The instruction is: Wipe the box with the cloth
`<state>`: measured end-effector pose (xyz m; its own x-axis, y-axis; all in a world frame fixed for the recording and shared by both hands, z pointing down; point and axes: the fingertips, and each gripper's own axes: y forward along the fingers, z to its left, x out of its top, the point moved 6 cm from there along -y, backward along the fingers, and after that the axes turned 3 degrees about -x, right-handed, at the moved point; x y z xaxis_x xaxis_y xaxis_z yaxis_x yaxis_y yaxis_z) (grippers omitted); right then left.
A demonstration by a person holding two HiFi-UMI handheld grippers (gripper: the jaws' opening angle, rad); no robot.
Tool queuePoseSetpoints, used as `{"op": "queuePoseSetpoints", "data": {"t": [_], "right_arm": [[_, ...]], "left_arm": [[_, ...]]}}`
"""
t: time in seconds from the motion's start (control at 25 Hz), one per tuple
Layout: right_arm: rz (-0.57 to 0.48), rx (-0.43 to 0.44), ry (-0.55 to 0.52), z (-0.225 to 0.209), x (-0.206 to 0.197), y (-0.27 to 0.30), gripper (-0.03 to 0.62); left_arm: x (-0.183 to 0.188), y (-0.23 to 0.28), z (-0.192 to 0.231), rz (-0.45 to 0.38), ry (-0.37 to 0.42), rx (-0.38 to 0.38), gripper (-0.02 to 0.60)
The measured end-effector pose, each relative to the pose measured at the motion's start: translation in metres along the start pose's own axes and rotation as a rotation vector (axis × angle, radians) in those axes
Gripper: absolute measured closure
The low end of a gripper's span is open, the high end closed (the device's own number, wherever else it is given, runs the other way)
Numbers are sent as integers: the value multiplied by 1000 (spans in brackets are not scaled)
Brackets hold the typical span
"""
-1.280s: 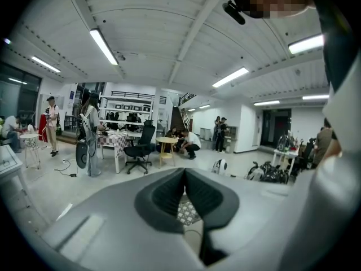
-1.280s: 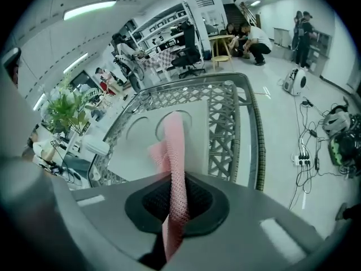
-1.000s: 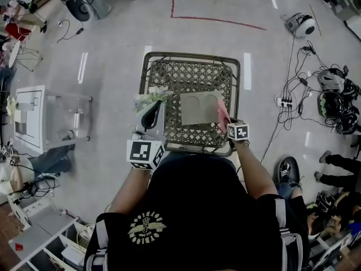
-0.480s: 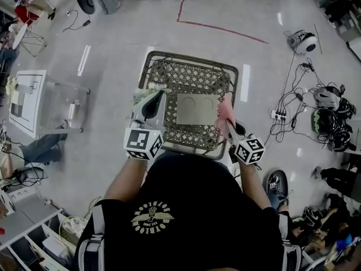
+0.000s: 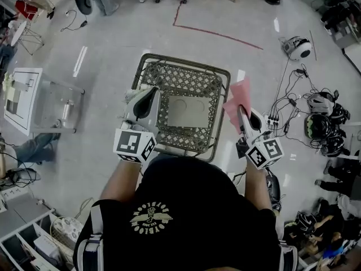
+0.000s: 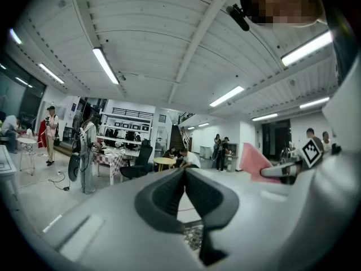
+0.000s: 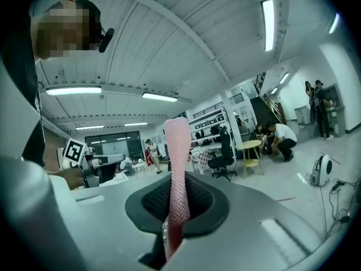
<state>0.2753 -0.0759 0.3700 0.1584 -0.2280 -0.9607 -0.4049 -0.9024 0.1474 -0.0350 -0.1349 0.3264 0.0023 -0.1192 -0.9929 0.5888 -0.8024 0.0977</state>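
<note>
A flat grey-tan box (image 5: 186, 112) with two round marks lies on a lattice-topped table (image 5: 175, 75). The pink cloth (image 5: 239, 96) hangs in the air past the table's right edge, clear of the box, with my right gripper (image 5: 241, 110) shut on it. In the right gripper view the cloth (image 7: 177, 168) stands up between the jaws. My left gripper (image 5: 149, 92) hovers over the table's left side beside the box, and its jaws (image 6: 184, 171) meet with nothing between them. The left gripper view also catches the cloth (image 6: 254, 161) at the right.
Cables, a power strip (image 5: 274, 119) and dark helmets (image 5: 321, 123) litter the floor to the right. A white round device (image 5: 298, 48) sits at the upper right. A white cabinet (image 5: 21, 97) stands to the left. Red tape (image 5: 217, 34) marks the floor beyond the table.
My right gripper has carried the pink cloth from the box's right edge out to the right, off the table. The left gripper has stayed by the box's left side.
</note>
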Motion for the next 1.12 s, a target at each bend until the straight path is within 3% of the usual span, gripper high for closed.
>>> {"op": "queuePoseSetpoints", "data": {"t": [0.4,1.12], "right_arm": [[-164,18,-125,11,76,-22,579],[-151,-12,-129,7,63,-27,579]], "left_arm": [[28,-12,-15,-50,39,15,581],[37,-21,-25,-23,65,12,581]]}}
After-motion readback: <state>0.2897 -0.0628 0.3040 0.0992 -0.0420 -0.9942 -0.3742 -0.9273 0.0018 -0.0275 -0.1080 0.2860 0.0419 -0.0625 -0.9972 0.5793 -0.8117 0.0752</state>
